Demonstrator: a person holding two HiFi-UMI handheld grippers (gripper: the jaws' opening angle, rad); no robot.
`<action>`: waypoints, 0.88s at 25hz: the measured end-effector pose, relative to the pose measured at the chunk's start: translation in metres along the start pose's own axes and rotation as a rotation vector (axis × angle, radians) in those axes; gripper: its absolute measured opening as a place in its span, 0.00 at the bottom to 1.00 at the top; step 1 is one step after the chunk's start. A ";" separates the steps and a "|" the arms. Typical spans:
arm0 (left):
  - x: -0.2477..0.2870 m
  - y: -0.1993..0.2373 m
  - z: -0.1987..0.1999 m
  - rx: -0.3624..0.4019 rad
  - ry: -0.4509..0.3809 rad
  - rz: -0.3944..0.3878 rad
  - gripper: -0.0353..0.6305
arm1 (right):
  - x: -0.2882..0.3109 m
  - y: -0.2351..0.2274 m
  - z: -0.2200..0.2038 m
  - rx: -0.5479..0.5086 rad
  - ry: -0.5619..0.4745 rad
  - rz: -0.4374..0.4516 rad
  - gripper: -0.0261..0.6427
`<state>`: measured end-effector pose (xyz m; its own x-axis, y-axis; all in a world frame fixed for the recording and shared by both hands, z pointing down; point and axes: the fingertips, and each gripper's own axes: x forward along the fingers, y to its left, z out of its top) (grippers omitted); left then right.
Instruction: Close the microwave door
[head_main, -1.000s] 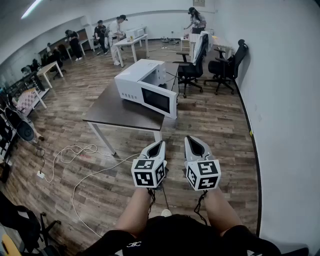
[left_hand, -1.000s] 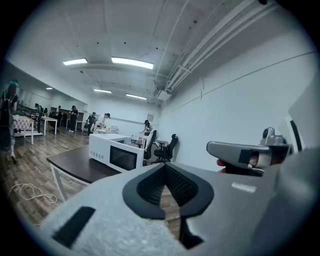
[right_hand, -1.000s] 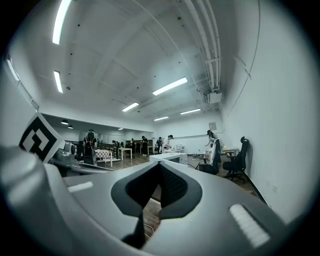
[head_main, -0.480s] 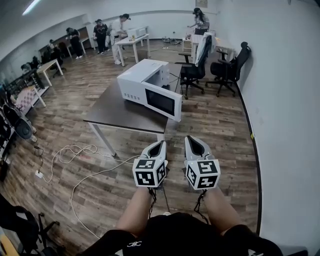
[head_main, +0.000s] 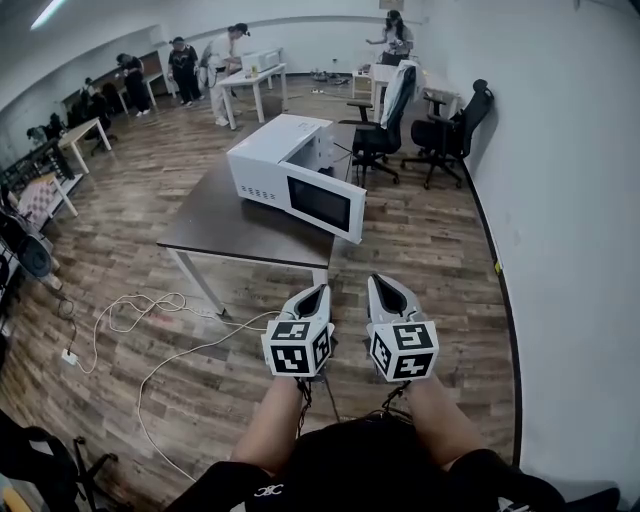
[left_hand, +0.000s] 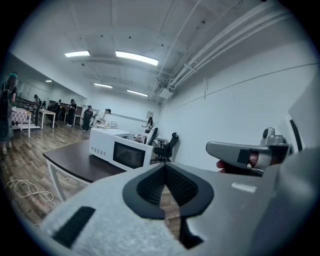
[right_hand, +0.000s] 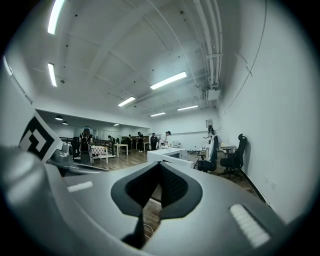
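Closing on the table (head_main: 225, 228) across the wooden floor (head_main: 120, 260), I see it and everything on it a little larger in my head view than a second ago, so the approach is under way and nothing on the task itself is done yet. The dark table stands ahead of me and slightly to my left, well apart from my hands. The white microwave (head_main: 268, 158) sits on it toward the far right end. The microwave door (head_main: 322, 203), with its dark window, is swung out from the body toward the table's near right corner and hangs as open as it did before. As I judge it, I have more ground to cover before I can push that panel home. My two forearms reach forward from my waist, side by side. The left gripper (head_main: 317, 291) and the right gripper (head_main: 379, 284) are held close together, marker cubes facing up at me, both aimed at the table. The right points about level and the left dips a shade. The fingers of each gripper are pressed together at the tips with nothing between them, so both hands are empty.
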<state>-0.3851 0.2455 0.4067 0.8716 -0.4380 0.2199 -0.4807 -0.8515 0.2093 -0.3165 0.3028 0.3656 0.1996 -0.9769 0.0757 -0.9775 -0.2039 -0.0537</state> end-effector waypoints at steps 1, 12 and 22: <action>0.002 0.002 -0.001 0.000 0.007 -0.004 0.07 | 0.002 0.000 -0.001 0.002 0.005 -0.005 0.05; 0.040 0.022 0.001 0.010 0.022 -0.010 0.07 | 0.041 -0.013 -0.012 -0.004 0.011 -0.005 0.05; 0.110 0.033 0.011 0.018 0.017 0.026 0.07 | 0.097 -0.061 -0.018 0.010 0.010 0.023 0.05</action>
<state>-0.3042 0.1659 0.4276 0.8571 -0.4552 0.2411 -0.5011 -0.8452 0.1858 -0.2392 0.2220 0.3940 0.1768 -0.9806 0.0845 -0.9810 -0.1825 -0.0655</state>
